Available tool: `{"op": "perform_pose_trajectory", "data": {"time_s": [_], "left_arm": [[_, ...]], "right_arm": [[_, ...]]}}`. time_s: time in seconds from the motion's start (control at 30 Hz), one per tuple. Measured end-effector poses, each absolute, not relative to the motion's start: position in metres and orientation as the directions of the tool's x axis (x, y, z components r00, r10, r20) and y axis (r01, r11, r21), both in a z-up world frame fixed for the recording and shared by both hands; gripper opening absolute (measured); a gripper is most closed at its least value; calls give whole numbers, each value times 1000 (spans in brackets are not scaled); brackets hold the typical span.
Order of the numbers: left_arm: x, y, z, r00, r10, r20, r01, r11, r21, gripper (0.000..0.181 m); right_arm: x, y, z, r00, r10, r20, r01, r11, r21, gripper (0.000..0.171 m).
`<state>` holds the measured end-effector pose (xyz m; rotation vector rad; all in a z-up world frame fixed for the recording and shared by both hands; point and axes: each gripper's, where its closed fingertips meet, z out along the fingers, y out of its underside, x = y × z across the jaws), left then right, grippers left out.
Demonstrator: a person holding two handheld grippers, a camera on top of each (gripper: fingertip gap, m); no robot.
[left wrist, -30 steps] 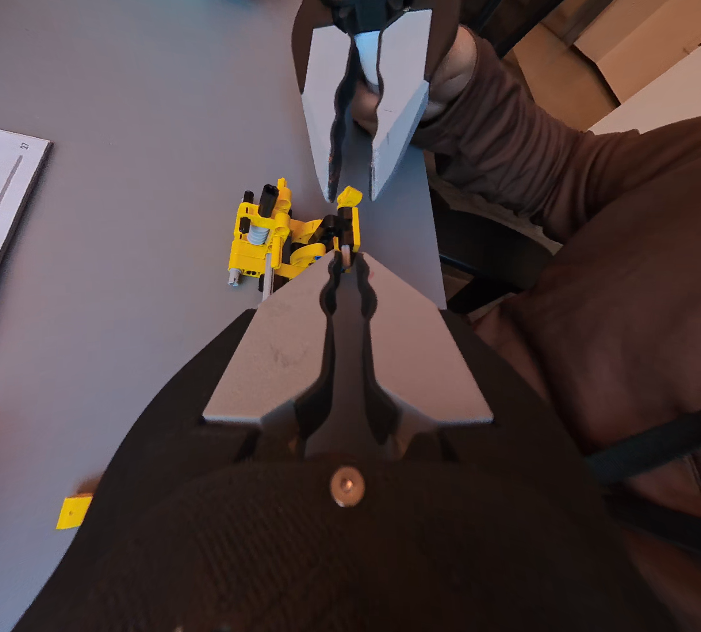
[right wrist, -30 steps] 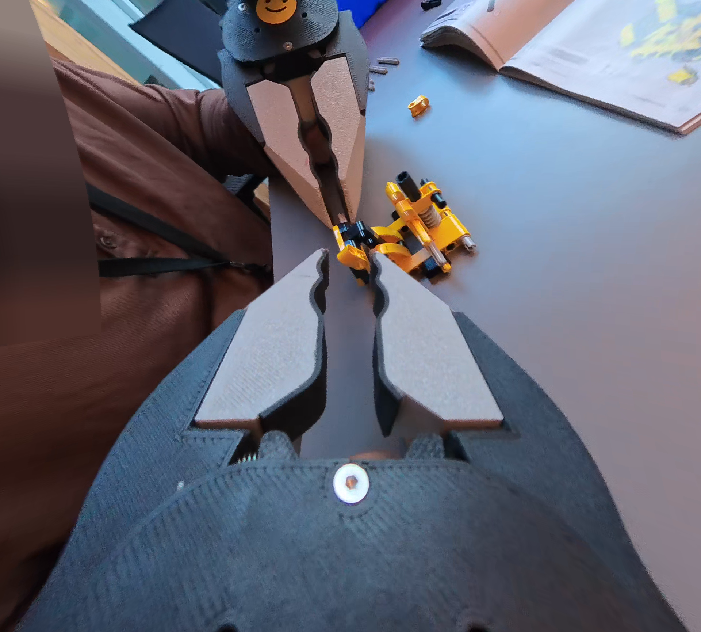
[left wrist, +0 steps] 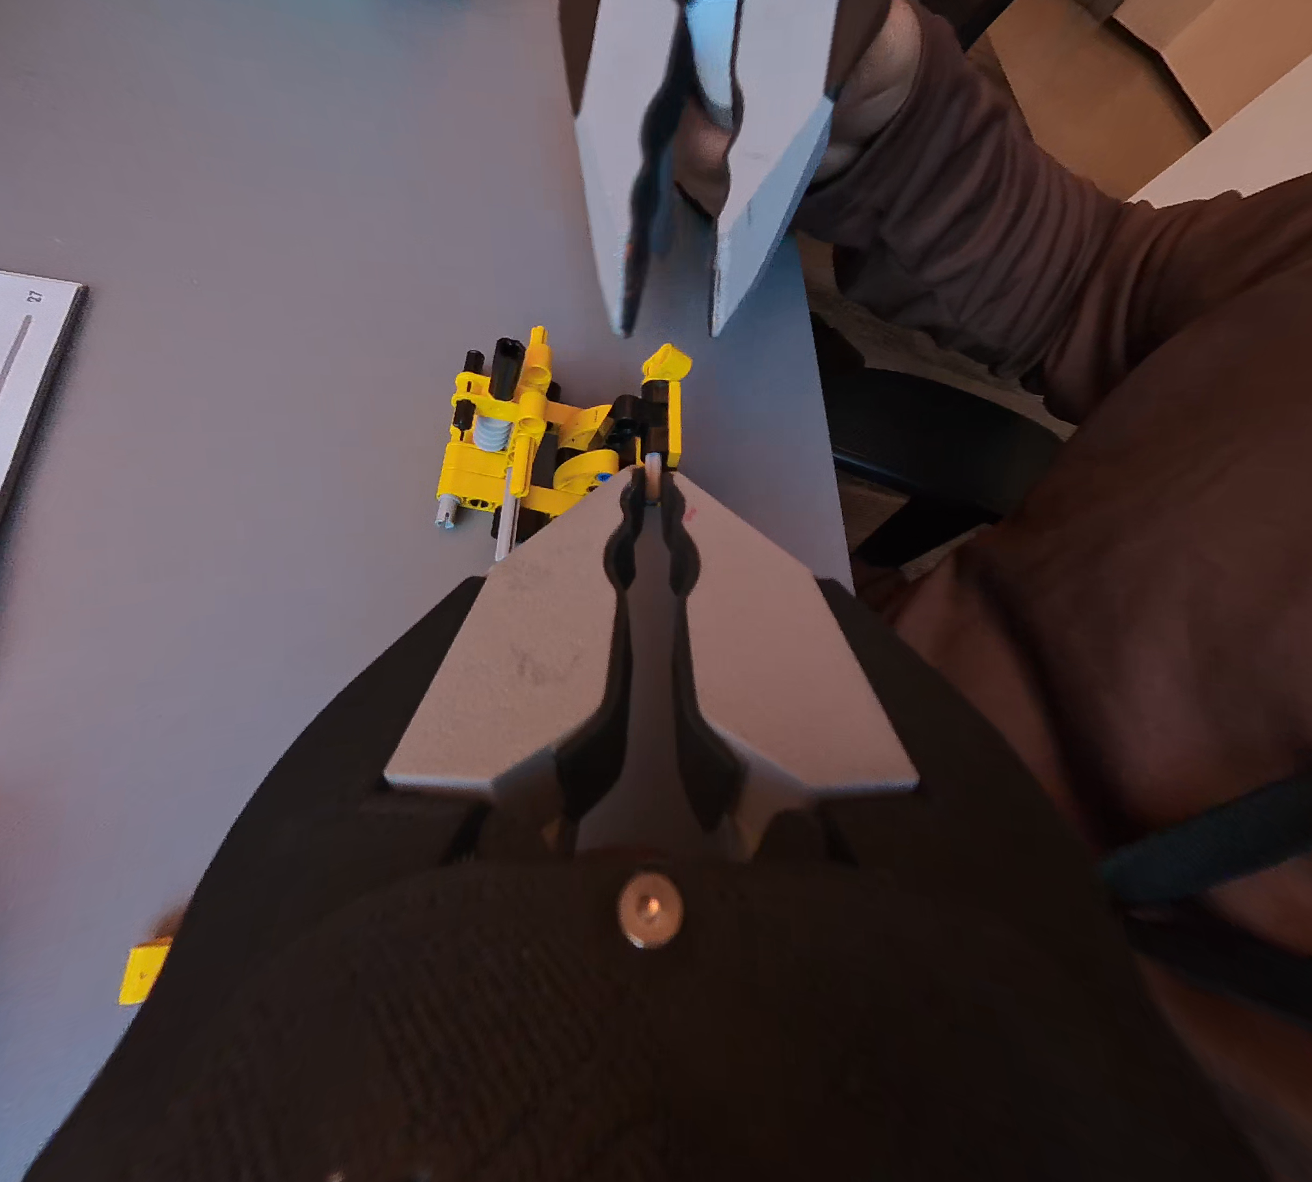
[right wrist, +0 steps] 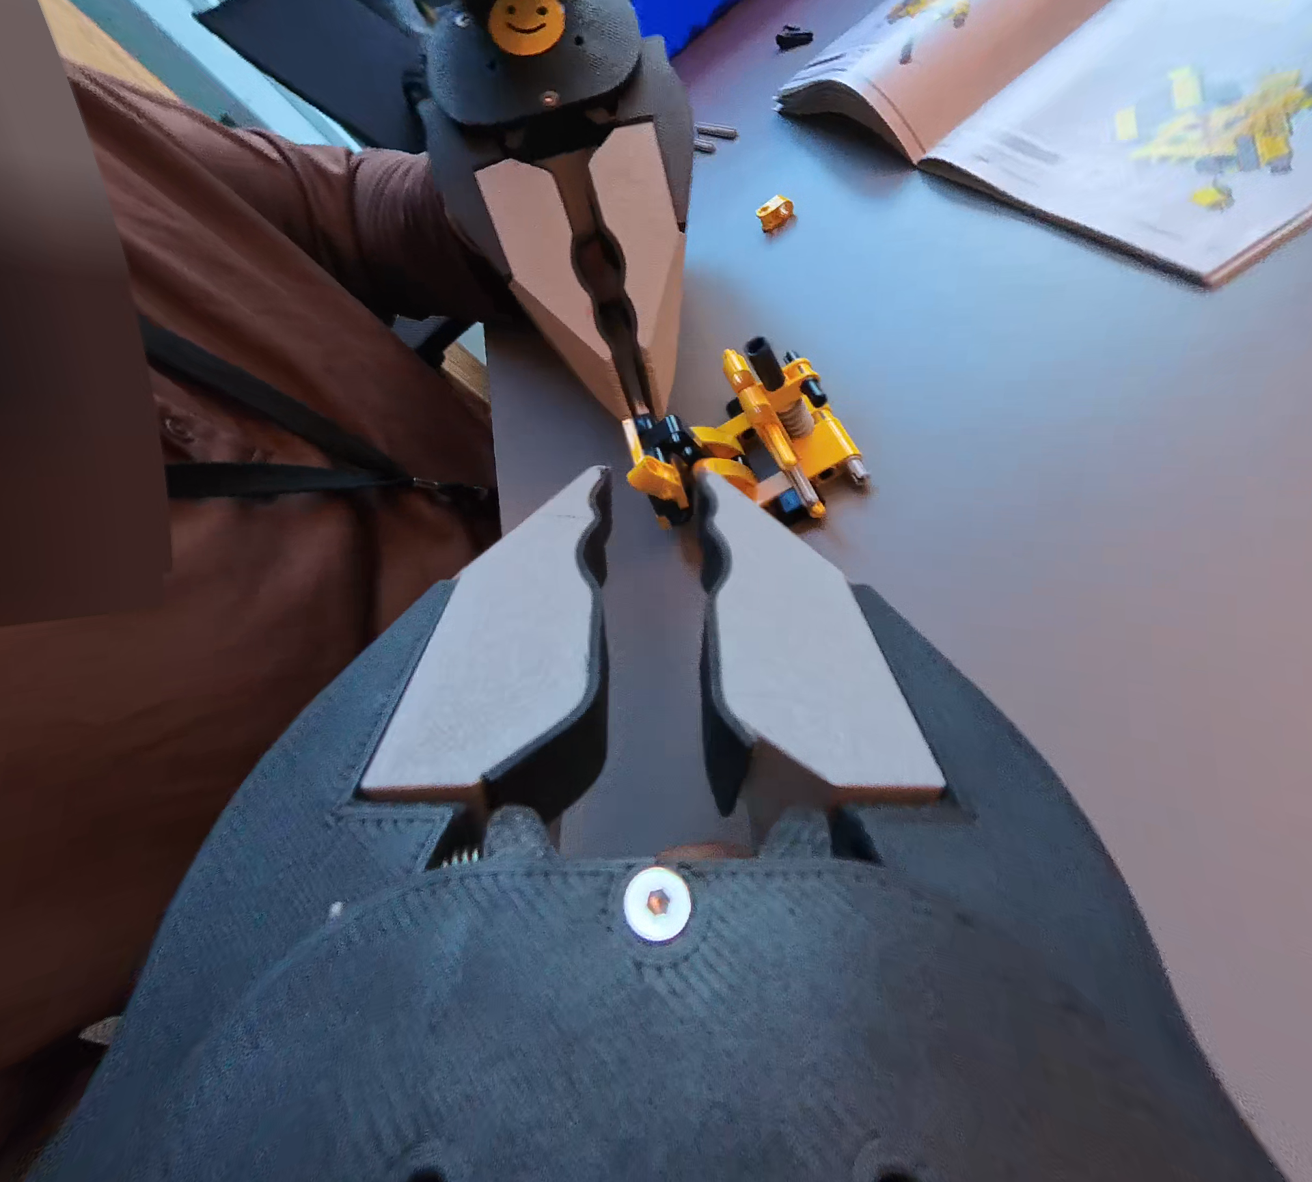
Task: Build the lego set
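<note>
Presently the yellow-and-black lego assembly (left wrist: 561, 438) lies on the table (left wrist: 284, 168) only partly built, with the left tool (left wrist: 649, 486) closed on a pale axle at the assembly's near end. At twelve o'clock from it, the right tool (right wrist: 649, 484) hangs parted and empty, just clear of the yellow upright. Much remains, I judge (a loose yellow piece (right wrist: 774, 212) and the open instruction booklet (right wrist: 1065, 104) lie at one o'clock in the right wrist view).
</note>
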<state>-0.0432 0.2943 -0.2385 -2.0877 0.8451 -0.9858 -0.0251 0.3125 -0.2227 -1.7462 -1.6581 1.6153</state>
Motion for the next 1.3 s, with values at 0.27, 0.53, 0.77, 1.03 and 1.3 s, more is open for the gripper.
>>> {"op": "perform_pose_trajectory", "data": {"time_s": [0.27,0.53,0.77,1.03,1.3], "left_arm": [[-42,294,-239,492,-802,338,-305,-523,-796,1],[-40,294,-238,483,-808,337,-309,-517,-798,1],[-39,295,-239,478,-814,330,-319,-511,-798,1],[-42,297,-234,431,-770,470,-237,-599,-765,2],[-40,295,-237,421,-797,433,-285,-570,-771,2]], "right_arm": [[-29,306,-222,-266,589,-763,609,-511,-607,5],[-22,307,-228,-249,636,-730,622,-473,-624,30],[-25,302,-230,-250,697,-672,614,-423,-667,12],[-27,304,-227,-287,909,-302,504,-125,-855,12],[-22,306,-221,-287,954,-83,416,46,-908,11]]}}
